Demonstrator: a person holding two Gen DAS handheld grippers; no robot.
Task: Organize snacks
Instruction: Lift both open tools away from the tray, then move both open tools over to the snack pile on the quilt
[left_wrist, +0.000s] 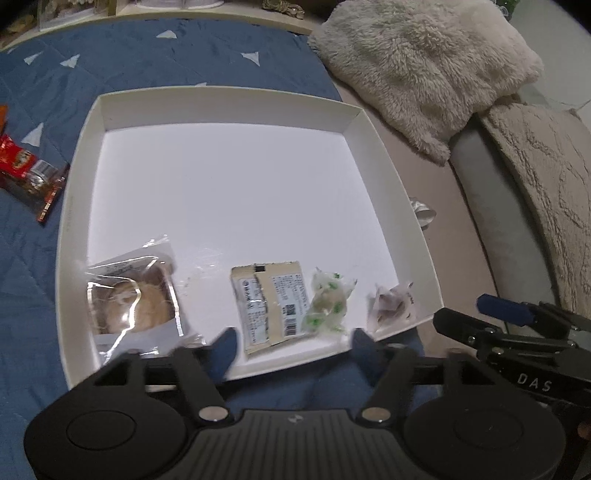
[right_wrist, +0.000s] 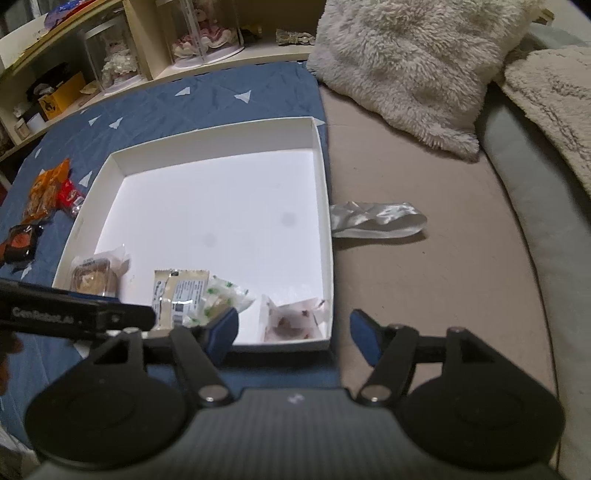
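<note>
snacks: four in one white box | left gripper spread, empty | right gripper spread, empty

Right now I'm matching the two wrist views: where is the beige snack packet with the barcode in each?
Left wrist: beige packet lies low centre, just ahead of the left gripper.
Right wrist: beige packet lies lower left, inside the box's near edge.
Shared landmark: white box.

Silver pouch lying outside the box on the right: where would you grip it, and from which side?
Judging by its pose, grip the silver pouch at its free far end, coming from above. It lies flat on the sheet, and its other end sits against the white box wall.
</note>
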